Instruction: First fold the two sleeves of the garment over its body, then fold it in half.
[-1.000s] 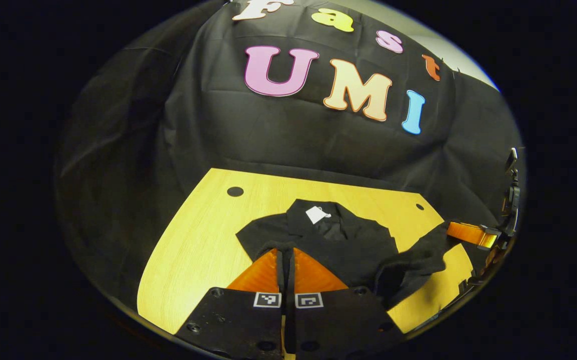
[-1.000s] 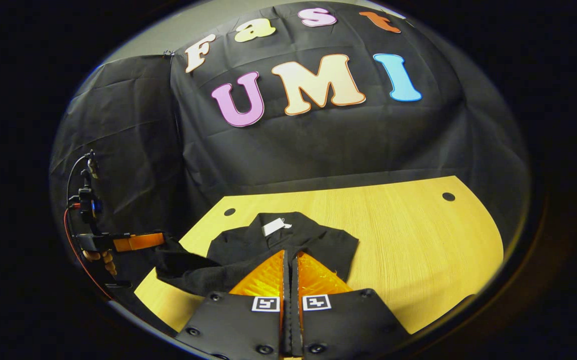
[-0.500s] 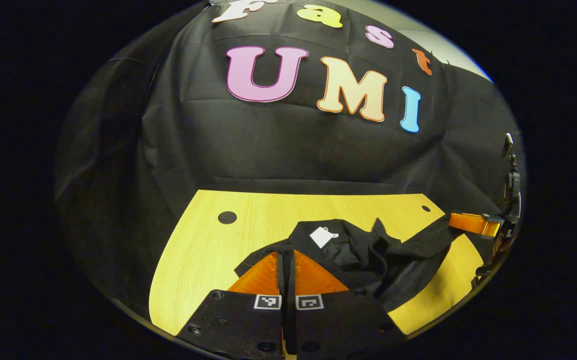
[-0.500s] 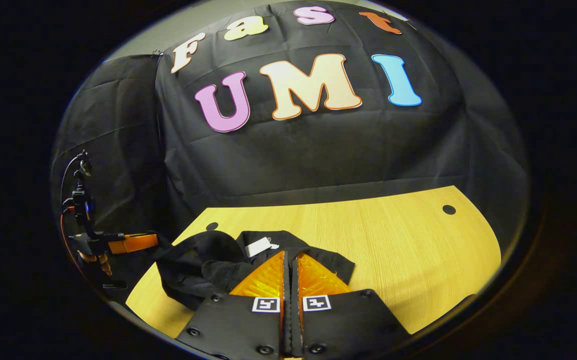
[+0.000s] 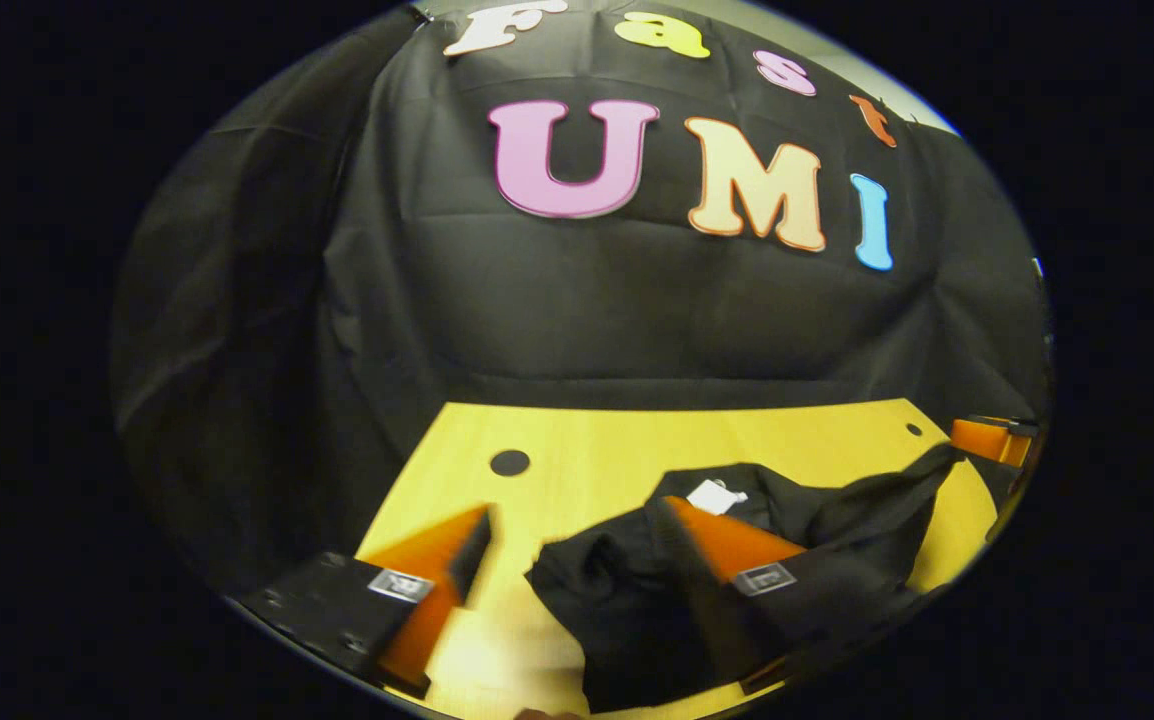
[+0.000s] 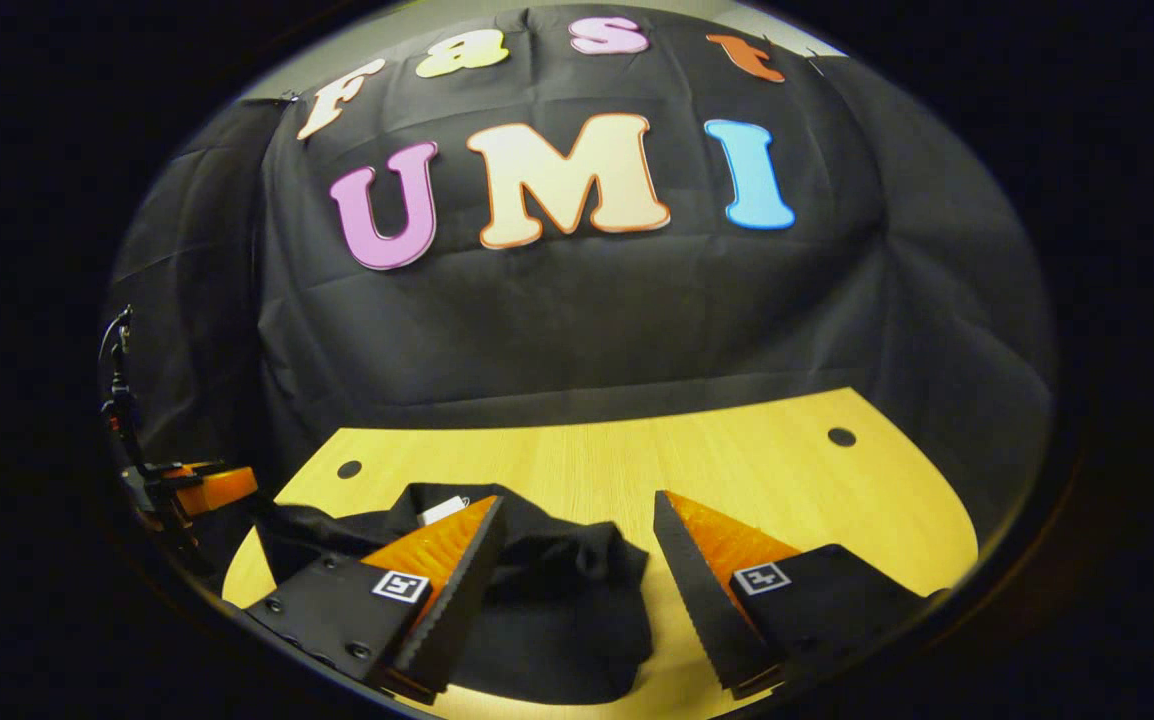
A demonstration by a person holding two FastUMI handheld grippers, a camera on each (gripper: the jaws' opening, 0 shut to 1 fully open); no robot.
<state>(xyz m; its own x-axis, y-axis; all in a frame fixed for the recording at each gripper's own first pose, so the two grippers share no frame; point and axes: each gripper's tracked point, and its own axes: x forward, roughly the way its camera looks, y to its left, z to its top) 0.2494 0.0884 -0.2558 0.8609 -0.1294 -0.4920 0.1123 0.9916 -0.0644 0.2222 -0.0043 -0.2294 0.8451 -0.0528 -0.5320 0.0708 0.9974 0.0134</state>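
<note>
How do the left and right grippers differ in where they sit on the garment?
Left gripper: its right-side finger is over the bunched black garment, the other over bare table. Right gripper: mirrored, left-side finger over the garment, the other over bare wood. The left gripper's fingers look blurred; the right gripper's look sharp. Shared: both open, neither clamping cloth.

Black garment (image 6: 547, 590), bunched and rumpled, flat on table (image 6: 757, 470); white tag (image 5: 716, 495) exposed at collar.
</note>
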